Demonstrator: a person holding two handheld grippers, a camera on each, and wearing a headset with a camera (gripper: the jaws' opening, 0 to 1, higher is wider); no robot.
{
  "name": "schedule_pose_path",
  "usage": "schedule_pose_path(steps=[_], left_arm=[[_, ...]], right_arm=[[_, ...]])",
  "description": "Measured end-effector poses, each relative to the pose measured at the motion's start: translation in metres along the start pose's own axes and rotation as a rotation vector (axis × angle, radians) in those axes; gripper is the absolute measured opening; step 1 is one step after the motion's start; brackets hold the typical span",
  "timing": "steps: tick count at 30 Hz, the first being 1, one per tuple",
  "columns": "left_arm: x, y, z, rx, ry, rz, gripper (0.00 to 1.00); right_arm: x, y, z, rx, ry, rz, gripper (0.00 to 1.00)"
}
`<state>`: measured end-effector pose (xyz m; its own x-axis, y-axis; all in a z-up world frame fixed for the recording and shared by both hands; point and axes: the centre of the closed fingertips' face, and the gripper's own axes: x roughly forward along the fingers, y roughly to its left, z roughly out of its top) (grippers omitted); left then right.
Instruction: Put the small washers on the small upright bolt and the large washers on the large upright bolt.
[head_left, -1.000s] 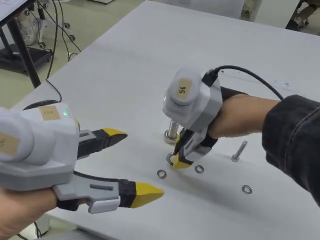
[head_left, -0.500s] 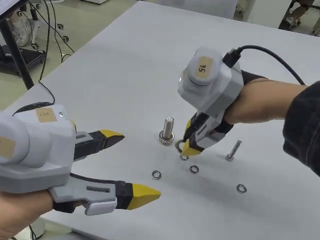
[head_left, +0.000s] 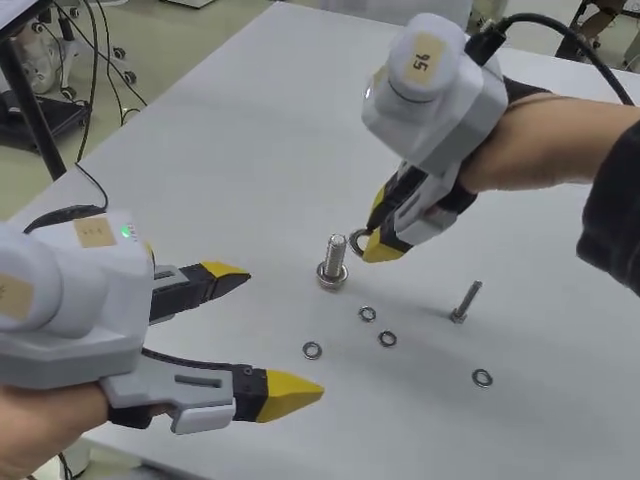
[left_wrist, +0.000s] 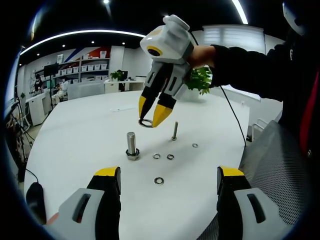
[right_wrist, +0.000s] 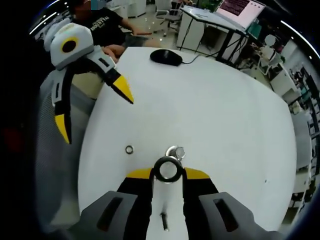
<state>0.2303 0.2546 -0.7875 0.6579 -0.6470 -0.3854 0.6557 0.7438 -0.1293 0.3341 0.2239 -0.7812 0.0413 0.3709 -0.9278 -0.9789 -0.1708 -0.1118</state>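
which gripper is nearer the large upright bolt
Right. The right gripper holds a large washer just beside the top of the large upright bolt. The left gripper hangs open much farther from it, on the person's side.

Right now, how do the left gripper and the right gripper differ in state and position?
The left gripper is open, with nothing between its jaws, while the right gripper is shut on a large washer. The left gripper is held back near the person, away from the bolts, while the right gripper is raised close to the top of the large bolt. Both have yellow-tipped jaws.
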Motion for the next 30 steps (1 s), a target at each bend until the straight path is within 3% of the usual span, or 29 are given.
schedule_pose_path(steps=[10, 20, 30], left_arm=[[0.0, 0.002, 0.0, -0.004, -0.002, 0.004, 0.79], [0.0, 0.003, -0.002, -0.007, -0.002, 0.005, 0.78], [0.0, 0.004, -0.004, -0.014, -0.003, 0.006, 0.78]], right_arm=[[0.015, -0.014, 0.018, -0.032, 0.005, 0.009, 0.23], [0.033, -0.022, 0.017, -0.03, 0.039, 0.05, 0.23], [0.042, -0.019, 0.012, -0.028, 0.067, 0.072, 0.23]])
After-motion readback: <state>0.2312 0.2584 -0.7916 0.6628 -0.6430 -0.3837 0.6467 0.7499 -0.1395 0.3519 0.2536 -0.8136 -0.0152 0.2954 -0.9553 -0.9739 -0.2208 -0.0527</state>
